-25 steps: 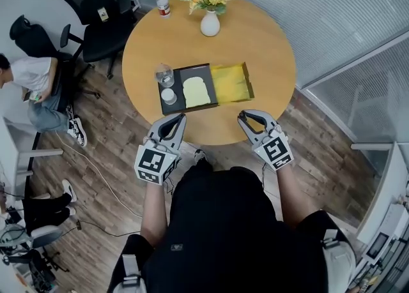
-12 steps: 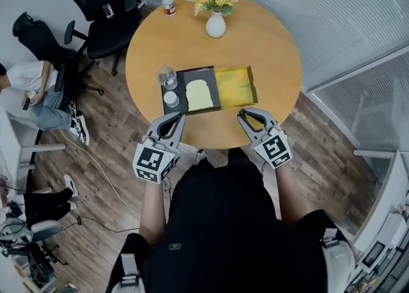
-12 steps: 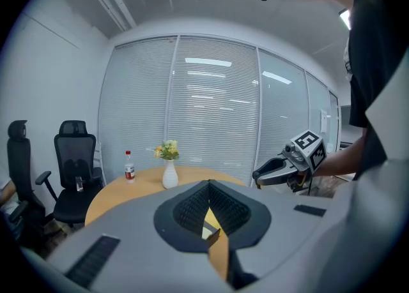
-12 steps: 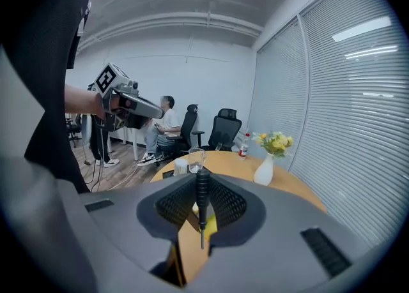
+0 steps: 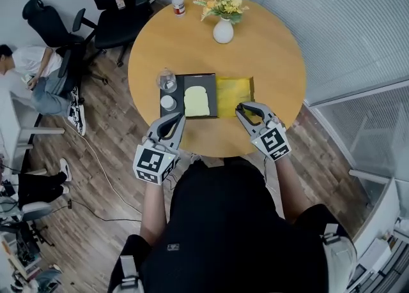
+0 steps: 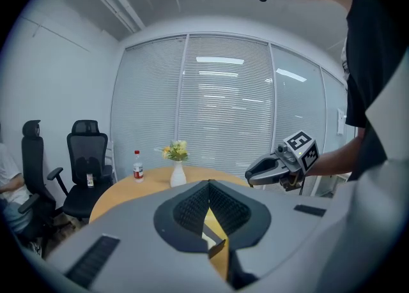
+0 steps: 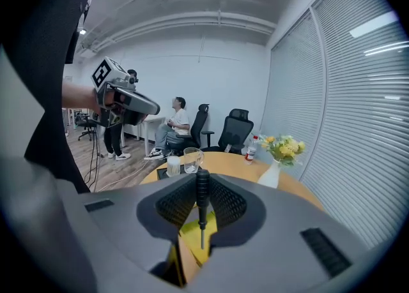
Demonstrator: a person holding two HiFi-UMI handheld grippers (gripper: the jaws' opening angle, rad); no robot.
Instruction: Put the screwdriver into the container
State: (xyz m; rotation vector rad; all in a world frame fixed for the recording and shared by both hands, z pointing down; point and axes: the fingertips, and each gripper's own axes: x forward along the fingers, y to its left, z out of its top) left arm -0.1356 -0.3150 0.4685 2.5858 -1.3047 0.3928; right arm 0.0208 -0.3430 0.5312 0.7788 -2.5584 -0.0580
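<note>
While your right tool [image 5: 246, 110] clamps the screwdriver [image 7: 202, 199] tip-down, it sits over the near edge of the yellow container [image 5: 231, 89], likely lined up for the drop | left tool [image 5: 171, 122] closed, empty, parked at worktop [image 5: 268, 49] edge, out of the way.

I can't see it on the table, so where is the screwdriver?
In the right gripper view, the screwdriver stands tip-down, pinched between the right gripper's jaws, over the yellow container.
</note>
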